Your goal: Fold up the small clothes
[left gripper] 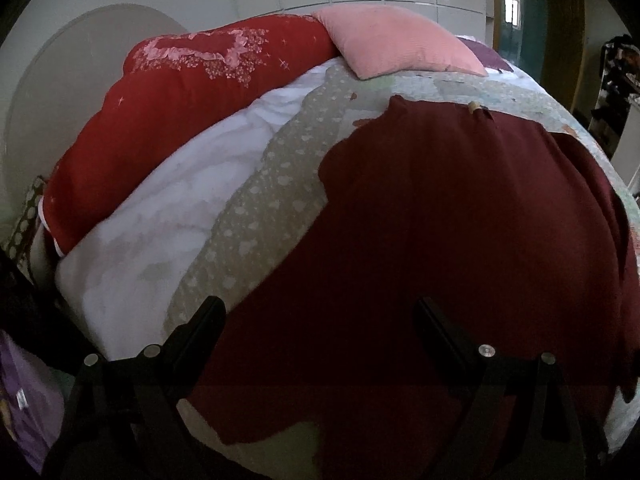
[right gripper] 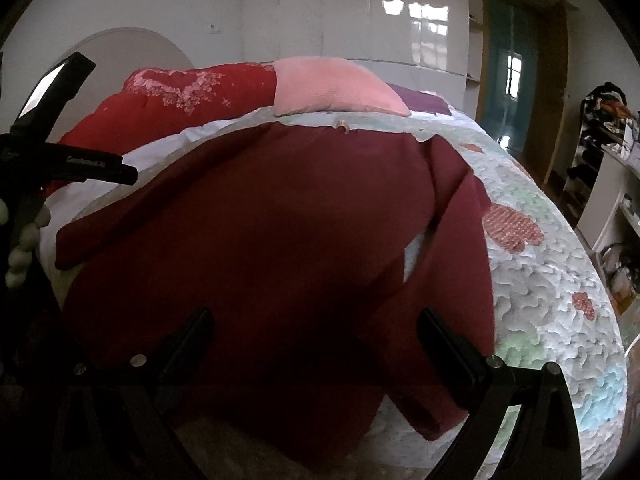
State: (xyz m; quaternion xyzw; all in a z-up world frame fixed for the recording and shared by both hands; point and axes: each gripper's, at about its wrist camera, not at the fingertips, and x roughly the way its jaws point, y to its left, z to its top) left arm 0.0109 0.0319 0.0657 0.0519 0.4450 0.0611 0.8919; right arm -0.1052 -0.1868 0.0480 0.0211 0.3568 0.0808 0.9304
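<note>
A dark maroon long-sleeved top (left gripper: 440,248) lies spread flat on the bed, collar at the far end; it also shows in the right wrist view (right gripper: 260,248). Its right sleeve (right gripper: 448,280) lies down along the body. My left gripper (left gripper: 320,308) is open and empty, hovering above the top's near left part. My right gripper (right gripper: 314,320) is open and empty above the top's lower middle. The left gripper's body (right gripper: 60,152) shows at the left edge of the right wrist view.
The bed has a patchwork quilt (right gripper: 540,288) and a white sheet (left gripper: 168,216). A red duvet (left gripper: 172,120) and a pink pillow (left gripper: 400,44) lie at the head. White wardrobes stand behind, and shelves with clutter (right gripper: 608,152) stand at the right.
</note>
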